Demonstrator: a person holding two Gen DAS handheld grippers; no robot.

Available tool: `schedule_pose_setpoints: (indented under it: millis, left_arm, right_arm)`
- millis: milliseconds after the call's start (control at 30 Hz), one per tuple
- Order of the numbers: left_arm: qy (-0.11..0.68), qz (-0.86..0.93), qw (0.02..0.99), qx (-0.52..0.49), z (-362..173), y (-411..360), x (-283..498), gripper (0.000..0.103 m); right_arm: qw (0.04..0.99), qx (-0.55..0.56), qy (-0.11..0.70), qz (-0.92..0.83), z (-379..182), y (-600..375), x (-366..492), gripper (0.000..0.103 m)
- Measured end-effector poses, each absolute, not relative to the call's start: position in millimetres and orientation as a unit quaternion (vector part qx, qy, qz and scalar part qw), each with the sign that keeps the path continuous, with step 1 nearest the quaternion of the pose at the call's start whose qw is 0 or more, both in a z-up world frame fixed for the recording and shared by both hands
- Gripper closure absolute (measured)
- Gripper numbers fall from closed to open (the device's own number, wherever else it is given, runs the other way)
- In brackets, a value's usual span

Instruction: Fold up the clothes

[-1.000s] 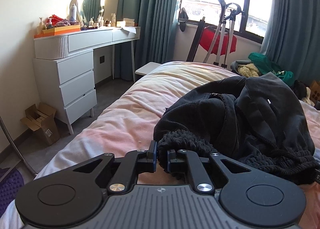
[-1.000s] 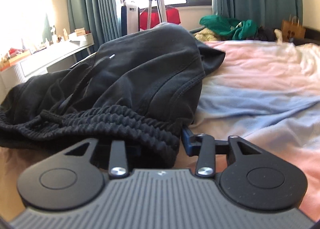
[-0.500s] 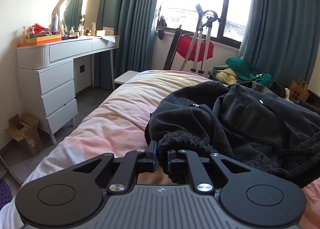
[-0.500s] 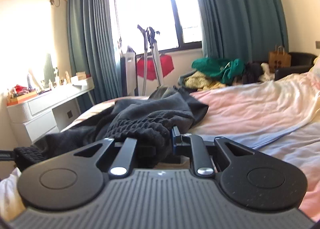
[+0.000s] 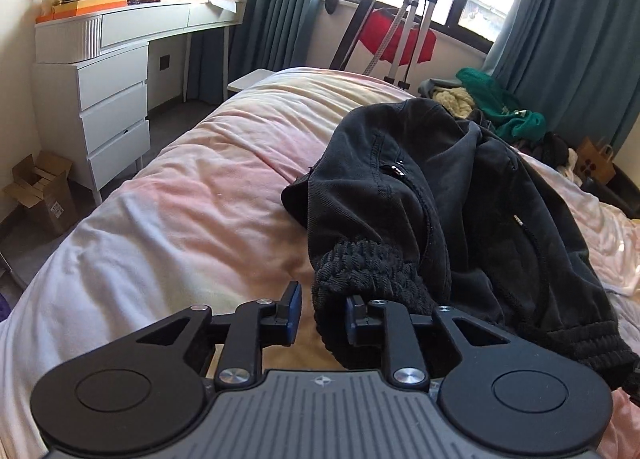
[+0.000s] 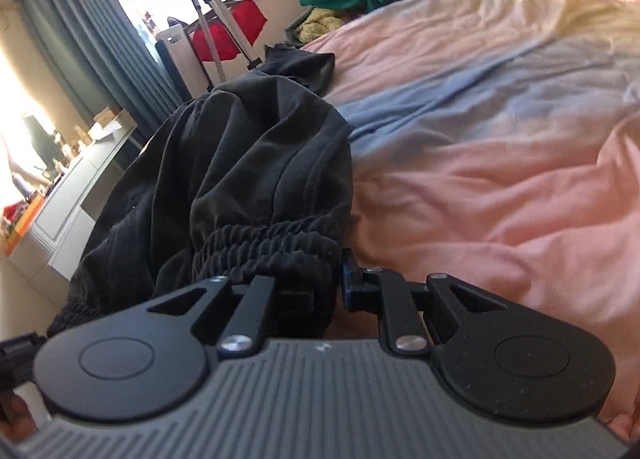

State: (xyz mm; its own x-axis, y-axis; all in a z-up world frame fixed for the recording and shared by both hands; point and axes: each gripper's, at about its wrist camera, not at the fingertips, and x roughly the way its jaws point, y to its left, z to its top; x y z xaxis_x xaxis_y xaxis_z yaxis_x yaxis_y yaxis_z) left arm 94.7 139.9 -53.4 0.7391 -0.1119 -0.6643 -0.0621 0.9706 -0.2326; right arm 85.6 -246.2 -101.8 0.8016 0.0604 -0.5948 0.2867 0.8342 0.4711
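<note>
A black sweat garment [image 5: 448, 195] with a ribbed elastic waistband lies bunched on the pink bed [image 5: 192, 199]. My left gripper [image 5: 320, 311] has its jaws apart; the waistband's corner [image 5: 360, 271] rests against the right pad, and the left pad is clear of it. In the right wrist view the garment [image 6: 248, 163] lies to the left, and my right gripper [image 6: 312, 283] has the ribbed waistband [image 6: 272, 243] between its jaws. The left pad is hidden under the cloth, so the grip is unclear.
A white dresser [image 5: 108, 71] with clutter stands left of the bed, with a cardboard box [image 5: 40, 191] on the floor. Teal curtains, a red item on a stand [image 5: 396, 35] and a clothes pile [image 5: 500, 107] are by the window. Pink-and-blue bedding [image 6: 500, 139] spreads to the right.
My left gripper has opened and let go of the waistband's corner. Both grippers have come down to the bed with the garment, and the right view has tilted.
</note>
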Motion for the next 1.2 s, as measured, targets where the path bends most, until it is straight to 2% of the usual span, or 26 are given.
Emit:
schedule_pose_setpoints:
  millis: [33,67,200,333,600,733,800,867,933,1033,1200]
  left_arm:
    - [0.362,-0.021,0.922,-0.136,-53,142,89,0.056]
    - [0.364,-0.028,0.918,-0.153,-52,144,83,0.052]
    - [0.354,-0.077,0.900,-0.243,-49,156,54,0.046]
    - [0.334,-0.141,0.871,-0.333,-49,165,47,0.032]
    - [0.369,-0.139,0.807,-0.438,-102,151,106,0.030]
    - [0.341,-0.074,0.823,-0.448,-110,157,129,0.035]
    - [0.336,-0.054,0.819,-0.462,-114,163,140,0.052]
    - [0.346,-0.041,0.818,-0.457,-113,167,152,0.080]
    - [0.359,-0.038,0.826,-0.433,-107,171,163,0.090]
    - [0.354,-0.034,0.845,-0.400,-85,178,176,0.094]
    - [0.304,-0.027,0.892,-0.334,-1,208,201,0.095]
  right_arm:
    - [0.901,0.296,0.311,-0.063,-104,-249,85,0.088]
    - [0.895,0.311,0.313,-0.063,-107,-251,84,0.088]
    - [0.892,0.321,0.311,-0.060,-106,-248,79,0.088]
    - [0.900,0.304,0.306,-0.061,-102,-247,77,0.087]
    - [0.915,0.259,0.300,-0.073,-98,-238,78,0.087]
    - [0.921,0.230,0.304,-0.078,-100,-232,79,0.087]
    - [0.922,0.225,0.305,-0.076,-101,-230,78,0.087]
    - [0.924,0.223,0.303,-0.074,-101,-228,75,0.088]
    - [0.931,0.215,0.288,-0.066,-96,-223,69,0.089]
    - [0.938,0.208,0.275,-0.045,-88,-208,61,0.089]
    - [0.947,0.185,0.261,0.011,-74,-169,49,0.088]
